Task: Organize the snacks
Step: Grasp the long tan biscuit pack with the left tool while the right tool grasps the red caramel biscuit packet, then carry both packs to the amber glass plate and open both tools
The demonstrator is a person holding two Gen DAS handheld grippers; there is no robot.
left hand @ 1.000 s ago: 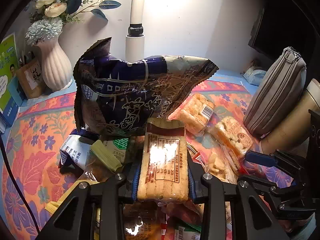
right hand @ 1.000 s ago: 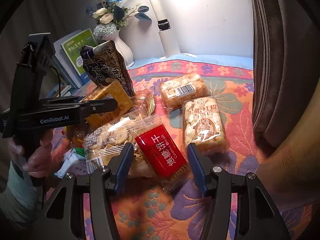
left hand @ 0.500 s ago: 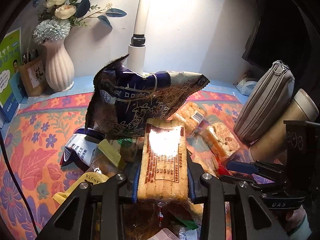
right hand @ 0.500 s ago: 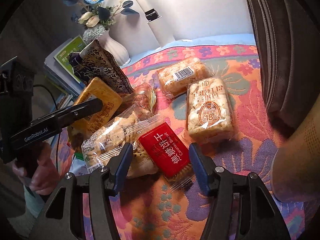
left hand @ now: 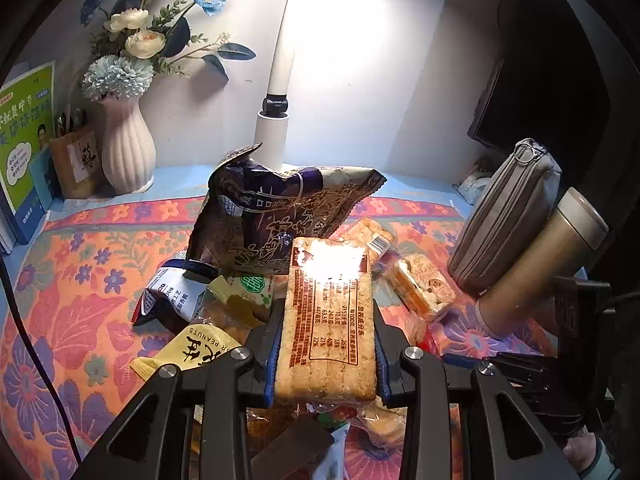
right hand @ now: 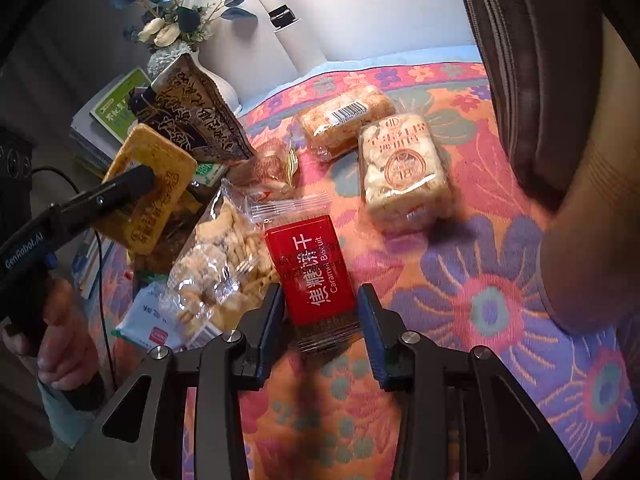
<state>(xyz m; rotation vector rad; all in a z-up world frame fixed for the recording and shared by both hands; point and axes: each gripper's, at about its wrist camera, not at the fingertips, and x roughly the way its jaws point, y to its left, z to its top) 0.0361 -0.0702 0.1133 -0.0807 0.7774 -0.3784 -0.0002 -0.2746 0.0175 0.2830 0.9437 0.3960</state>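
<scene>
My left gripper is shut on a golden cracker pack and holds it tilted above the snack pile; the right wrist view shows that same pack lifted at the left. A dark purple bag stands behind it. My right gripper is shut on a red caramel biscuit pack lying on the floral cloth, with a pad against each long side. A clear bag of small crackers overlaps the red pack's left edge. Two rice cake packs lie beyond.
A yellow peanut pack and a white packet lie in the pile. A white vase, lamp base and books line the back. A grey pouch and gold tumbler stand right.
The left gripper has risen with the cracker pack. The right gripper has rolled and its jaws have narrowed from wide apart onto the red biscuit pack.
</scene>
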